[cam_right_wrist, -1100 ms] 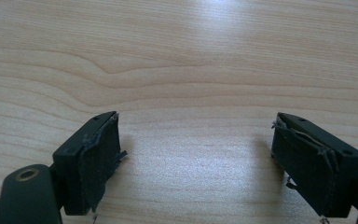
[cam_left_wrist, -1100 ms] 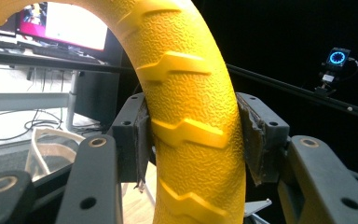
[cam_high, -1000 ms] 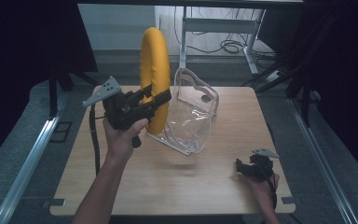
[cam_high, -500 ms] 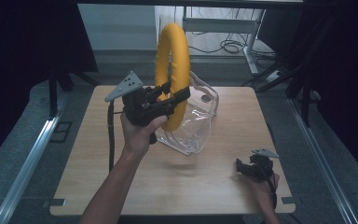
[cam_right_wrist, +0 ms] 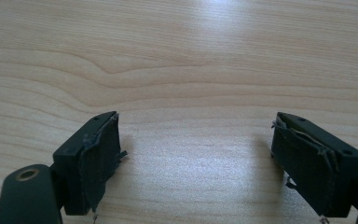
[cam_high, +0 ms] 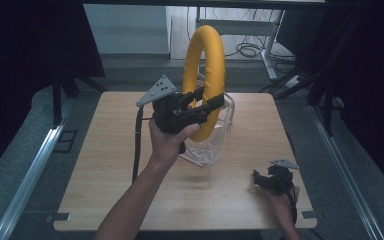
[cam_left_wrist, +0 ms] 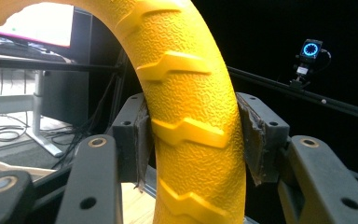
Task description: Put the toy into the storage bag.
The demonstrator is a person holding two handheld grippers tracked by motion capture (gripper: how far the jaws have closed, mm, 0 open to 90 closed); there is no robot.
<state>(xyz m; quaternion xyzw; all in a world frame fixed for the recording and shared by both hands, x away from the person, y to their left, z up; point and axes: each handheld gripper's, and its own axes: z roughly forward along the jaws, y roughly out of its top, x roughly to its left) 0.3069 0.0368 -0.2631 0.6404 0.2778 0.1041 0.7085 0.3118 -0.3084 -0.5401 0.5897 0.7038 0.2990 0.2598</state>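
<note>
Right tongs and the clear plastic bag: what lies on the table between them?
Nothing; in the high view, bare wooden table runs from the right tongs to the clear plastic bag. The big yellow textured ring is held above the bag.

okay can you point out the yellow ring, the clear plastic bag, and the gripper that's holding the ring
yellow ring (cam_high: 214, 60): high view, on its upper right curve.
clear plastic bag (cam_high: 219, 142): high view, on its front wall right of the ring.
left gripper (cam_left_wrist: 193, 140): left gripper view, midway between the pads clamped on the ring.
</note>
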